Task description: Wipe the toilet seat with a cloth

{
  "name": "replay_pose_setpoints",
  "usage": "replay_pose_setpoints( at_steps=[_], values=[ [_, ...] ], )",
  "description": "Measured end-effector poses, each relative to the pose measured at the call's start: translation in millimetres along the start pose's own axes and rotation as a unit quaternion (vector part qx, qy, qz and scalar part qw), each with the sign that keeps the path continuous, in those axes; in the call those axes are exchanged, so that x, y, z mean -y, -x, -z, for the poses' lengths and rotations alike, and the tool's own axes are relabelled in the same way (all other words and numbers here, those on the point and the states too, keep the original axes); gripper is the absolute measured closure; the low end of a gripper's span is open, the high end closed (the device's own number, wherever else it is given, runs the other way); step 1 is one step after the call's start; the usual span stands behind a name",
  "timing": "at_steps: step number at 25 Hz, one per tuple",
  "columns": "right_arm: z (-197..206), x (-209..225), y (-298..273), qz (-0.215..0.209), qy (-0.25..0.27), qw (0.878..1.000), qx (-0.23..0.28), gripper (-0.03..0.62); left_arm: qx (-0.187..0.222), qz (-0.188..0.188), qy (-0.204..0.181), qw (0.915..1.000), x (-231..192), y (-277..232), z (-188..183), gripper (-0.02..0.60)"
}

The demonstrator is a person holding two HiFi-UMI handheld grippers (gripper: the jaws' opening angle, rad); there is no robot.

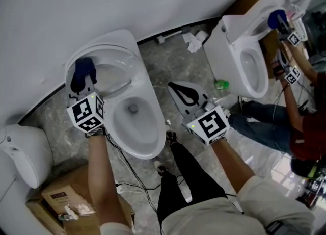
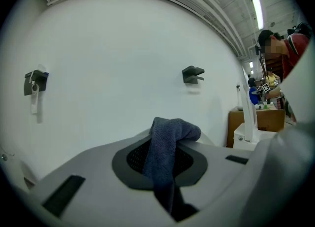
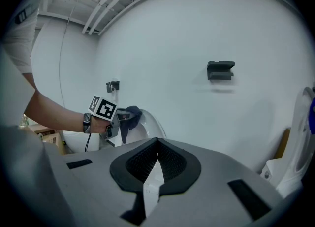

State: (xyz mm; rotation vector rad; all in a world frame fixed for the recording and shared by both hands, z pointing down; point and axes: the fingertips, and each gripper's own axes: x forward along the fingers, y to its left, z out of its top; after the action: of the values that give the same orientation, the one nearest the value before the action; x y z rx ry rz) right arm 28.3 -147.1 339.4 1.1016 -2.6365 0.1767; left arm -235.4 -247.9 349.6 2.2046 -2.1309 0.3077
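Observation:
A white toilet (image 1: 145, 142) stands on the grey floor with its lid (image 1: 109, 58) raised towards the wall. My left gripper (image 1: 84, 80) is shut on a dark blue cloth (image 1: 82, 71) at the left side of that lid. In the left gripper view the cloth (image 2: 170, 140) hangs pinched between the jaws of the left gripper (image 2: 165, 154), facing the white wall. My right gripper (image 1: 184, 94) hovers over the floor to the right of the bowl, shut and holding nothing. The right gripper view shows the right gripper (image 3: 156, 154) closed, with the cloth (image 3: 129, 116) and the toilet (image 3: 150, 126) at its left.
A second toilet (image 1: 224, 45) stands at the right, where another person (image 1: 285, 127) works with grippers. A white fixture (image 1: 23, 150) and a cardboard box (image 1: 66, 198) sit at the lower left. Crumpled paper (image 1: 196, 40) and a green bottle (image 1: 220, 83) lie on the floor.

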Motion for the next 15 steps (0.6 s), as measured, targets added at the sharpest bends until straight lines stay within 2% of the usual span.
replay_pose_setpoints(
  at_steps=[7,15],
  values=[
    [4,8,4,0.009,-0.006,1.000,-0.001,0.571,0.008,0.024,0.000,0.9997,32,-13,-9,0.545],
    [16,13,6,0.013,-0.011,1.000,-0.008,0.571,0.006,0.076,-0.008,0.9971,81,-28,5,0.544]
  ],
)
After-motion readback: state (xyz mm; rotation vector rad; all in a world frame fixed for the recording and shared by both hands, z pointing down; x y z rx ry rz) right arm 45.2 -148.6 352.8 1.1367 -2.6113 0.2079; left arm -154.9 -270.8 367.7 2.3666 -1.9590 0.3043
